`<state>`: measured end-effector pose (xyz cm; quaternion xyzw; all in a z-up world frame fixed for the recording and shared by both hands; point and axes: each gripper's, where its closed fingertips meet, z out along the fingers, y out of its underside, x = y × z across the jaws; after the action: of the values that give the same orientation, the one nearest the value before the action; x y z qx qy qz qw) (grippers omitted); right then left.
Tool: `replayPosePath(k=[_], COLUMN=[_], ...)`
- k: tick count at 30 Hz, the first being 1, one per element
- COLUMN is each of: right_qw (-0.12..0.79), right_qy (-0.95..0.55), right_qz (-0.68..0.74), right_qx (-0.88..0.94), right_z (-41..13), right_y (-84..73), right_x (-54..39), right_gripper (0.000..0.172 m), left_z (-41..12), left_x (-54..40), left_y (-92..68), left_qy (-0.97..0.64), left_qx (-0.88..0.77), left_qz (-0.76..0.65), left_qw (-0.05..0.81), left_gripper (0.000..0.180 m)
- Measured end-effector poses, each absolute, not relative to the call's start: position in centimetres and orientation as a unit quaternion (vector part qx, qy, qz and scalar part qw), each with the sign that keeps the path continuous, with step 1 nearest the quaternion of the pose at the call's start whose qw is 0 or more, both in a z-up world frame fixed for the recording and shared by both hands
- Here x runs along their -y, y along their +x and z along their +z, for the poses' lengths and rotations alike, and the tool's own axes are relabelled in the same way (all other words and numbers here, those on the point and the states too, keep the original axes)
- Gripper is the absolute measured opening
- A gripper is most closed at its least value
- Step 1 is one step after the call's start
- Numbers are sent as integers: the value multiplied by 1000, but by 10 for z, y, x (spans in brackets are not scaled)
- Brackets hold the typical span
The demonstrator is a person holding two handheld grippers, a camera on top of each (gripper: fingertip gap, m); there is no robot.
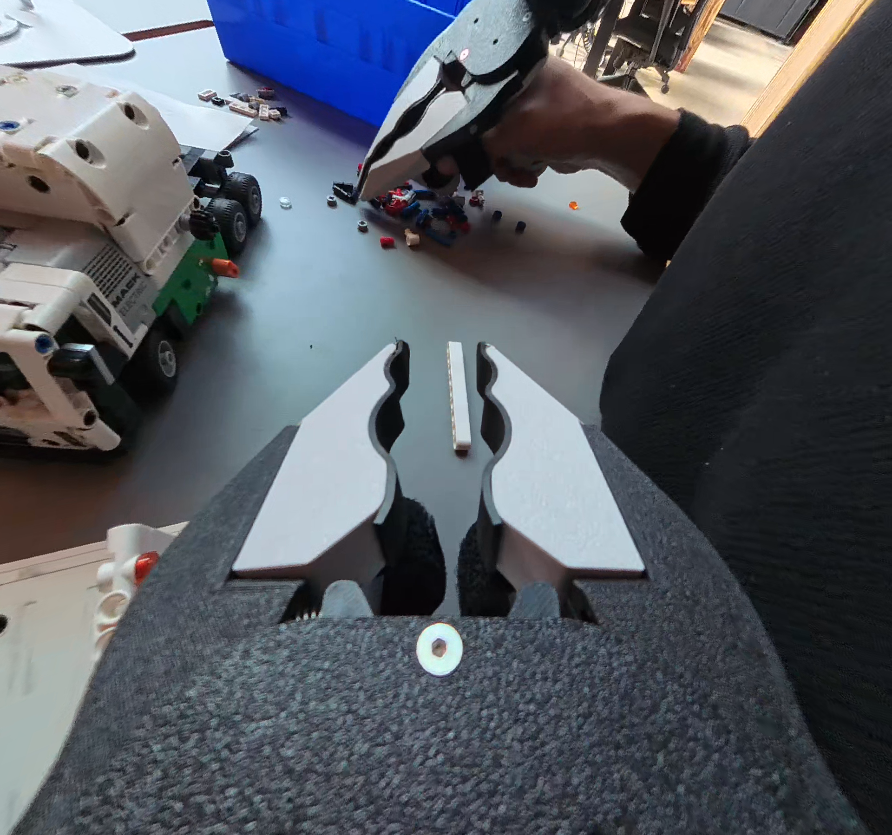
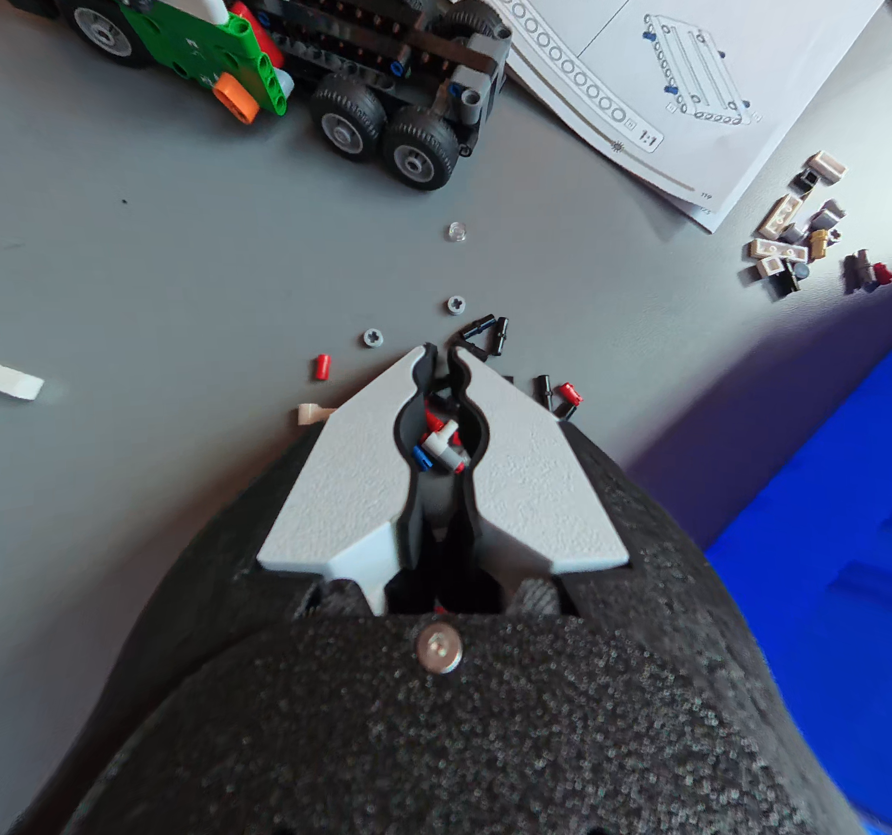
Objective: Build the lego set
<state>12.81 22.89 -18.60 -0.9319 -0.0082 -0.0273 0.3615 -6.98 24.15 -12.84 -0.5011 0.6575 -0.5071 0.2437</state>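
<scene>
1. The left gripper (image 1: pixel 443 348) sits low over the grey desk (image 1: pixel 313 310) with its jaws apart, holding nothing. A long white beam (image 1: pixel 458 397) lies flat between the fingers, close to the right-hand one, with a visible gap on either side, so nothing presses on it.

2. That beam looks like stiff, light plastic, smooth on its faces (likely to skate on the desk if nudged). I would judge its long flat sides the place to pinch it, near the middle.

3. The right gripper (image 2: pixel 441 353) is down at a scatter of small pins (image 2: pixel 487 329), its tips nearly together. Whether it has actually pinched one of the black pieces I cannot tell. Red, blue and white bits show through the hollow between its fingers.

4. From the left gripper, the toy truck (image 1: pixel 96 242) stands at ten o'clock, the blue bin (image 1: pixel 338 40) at twelve, and the pin scatter at about one o'clock.

5. An open instruction booklet (image 2: pixel 675 64) lies at one o'clock from the right gripper, with a small heap of tan and grey pieces (image 2: pixel 796 233) beyond.
</scene>
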Motion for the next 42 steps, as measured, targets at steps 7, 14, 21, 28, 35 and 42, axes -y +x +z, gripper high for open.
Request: replayPosePath(k=[7,14,21,28,35,42], right_qw=[390,370,356,376,428,340], right_qy=[-919,-926,-931,-924,-893,-909], right_qz=[-40,-13,-58,-67,93,127], right_qx=[-44,-70,-50,-27,104,205], right_z=[-167,-184,-189,-177,-149,-187], right_y=[135,138,140,128,24,-35], right_x=[-224,-230,-229,-231,-244,-251], right_gripper=[18,25,8,3,3,3], left_z=[-138,-140,-142,-144,-149,-157], left_x=[-249,-245,-249,-260,-281,-284], left_y=[-63,-65,-67,-72,-83,-92], left_qy=[-509,-500,-507,-520,-556,-567], left_qx=[-660,-673,-671,-666,-649,-655], left_qz=[-491,-489,-482,-467,-443,-428], left_qw=[251,240,246,259,272,259], left_gripper=[25,25,24,23,21,22])
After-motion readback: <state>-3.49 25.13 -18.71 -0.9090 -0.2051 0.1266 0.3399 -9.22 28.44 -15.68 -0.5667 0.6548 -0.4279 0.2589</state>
